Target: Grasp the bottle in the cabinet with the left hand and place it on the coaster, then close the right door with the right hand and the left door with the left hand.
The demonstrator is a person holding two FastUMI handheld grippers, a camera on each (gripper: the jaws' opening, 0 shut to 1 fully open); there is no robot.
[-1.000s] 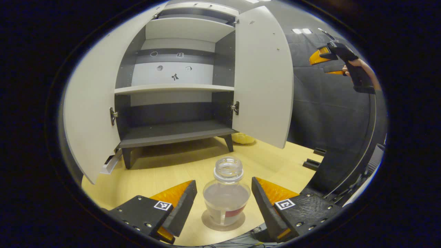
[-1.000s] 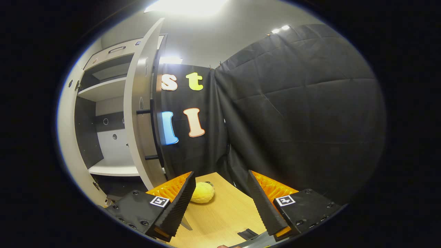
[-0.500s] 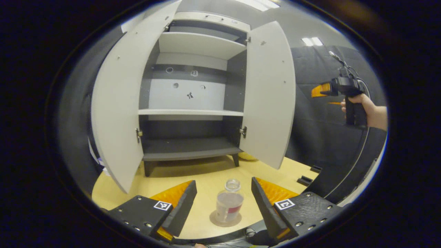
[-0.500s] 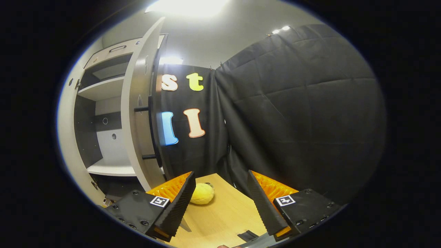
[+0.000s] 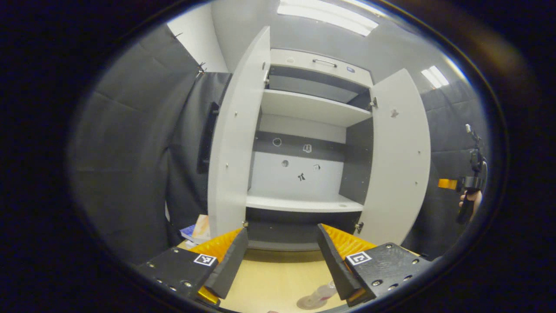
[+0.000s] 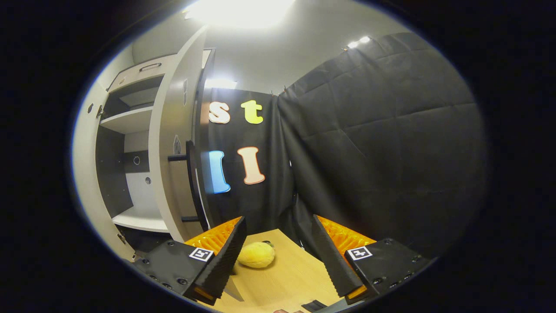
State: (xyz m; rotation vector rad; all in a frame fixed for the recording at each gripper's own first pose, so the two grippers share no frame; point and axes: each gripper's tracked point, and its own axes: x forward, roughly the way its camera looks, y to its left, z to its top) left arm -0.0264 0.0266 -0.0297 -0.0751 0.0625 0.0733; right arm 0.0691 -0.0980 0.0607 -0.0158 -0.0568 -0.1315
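The clear bottle stands on the round coaster at the very bottom of the left gripper view, partly cut off behind my right-hand finger. My left gripper is open and holds nothing; it is raised and faces the cabinet. Both the left door and the right door stand open. My right gripper is open and holds nothing, just right of the right door, which I see edge-on with its black handle. It also appears far right as the right gripper, held by a hand.
A yellow plush toy lies on the wooden table beside the cabinet's right side. Books lie left of the cabinet. The shelves hold nothing. Black cloth walls close in on both sides.
My left gripper has drawn back from the bottle and tilted up, so the bottle slid to the bottom edge of its view. The right gripper shifted only slightly beside the right door.
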